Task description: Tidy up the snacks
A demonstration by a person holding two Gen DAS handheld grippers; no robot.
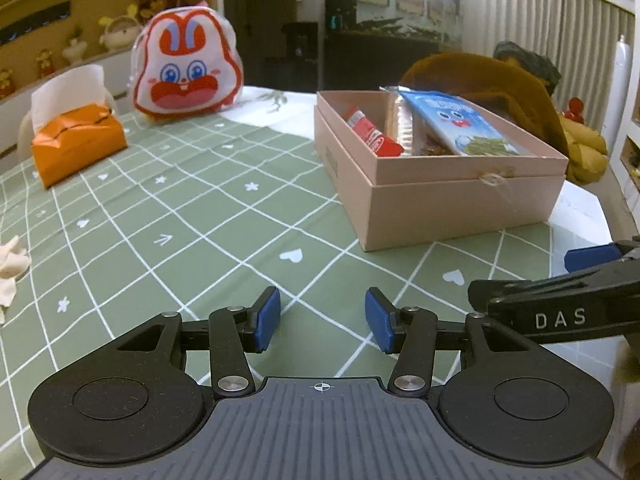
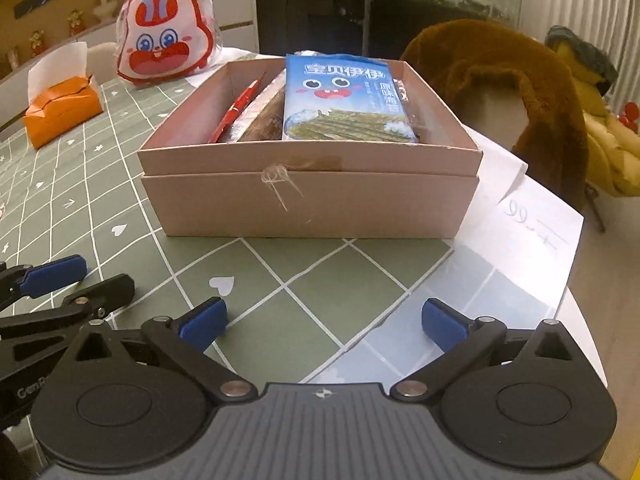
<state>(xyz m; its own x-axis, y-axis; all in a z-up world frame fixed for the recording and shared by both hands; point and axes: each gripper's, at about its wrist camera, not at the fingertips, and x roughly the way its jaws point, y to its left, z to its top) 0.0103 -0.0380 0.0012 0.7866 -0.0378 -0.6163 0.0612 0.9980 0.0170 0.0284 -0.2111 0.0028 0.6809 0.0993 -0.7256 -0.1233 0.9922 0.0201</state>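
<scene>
A pink cardboard box (image 1: 440, 200) (image 2: 312, 200) stands open on the green checked tablecloth. Inside it lie a blue seaweed packet (image 1: 460, 124) (image 2: 344, 96), a red packet (image 1: 372, 136) (image 2: 236, 108) and a clear-wrapped roll of biscuits (image 1: 400, 124) (image 2: 264, 112). My left gripper (image 1: 323, 316) is open low over the cloth, to the box's near left, with nothing between its blue pads. The right gripper (image 2: 324, 316) is open wide and empty, just short of the box's front wall. Each gripper shows at the edge of the other's view.
A rabbit-shaped bag (image 1: 186, 68) and an orange tissue box (image 1: 76, 144) stand at the far left. A crumpled tissue (image 1: 12, 268) lies at the left edge. White paper (image 2: 532, 216) lies under the box's right side, by the table edge. A brown furry cover (image 2: 500, 80) drapes a chair behind.
</scene>
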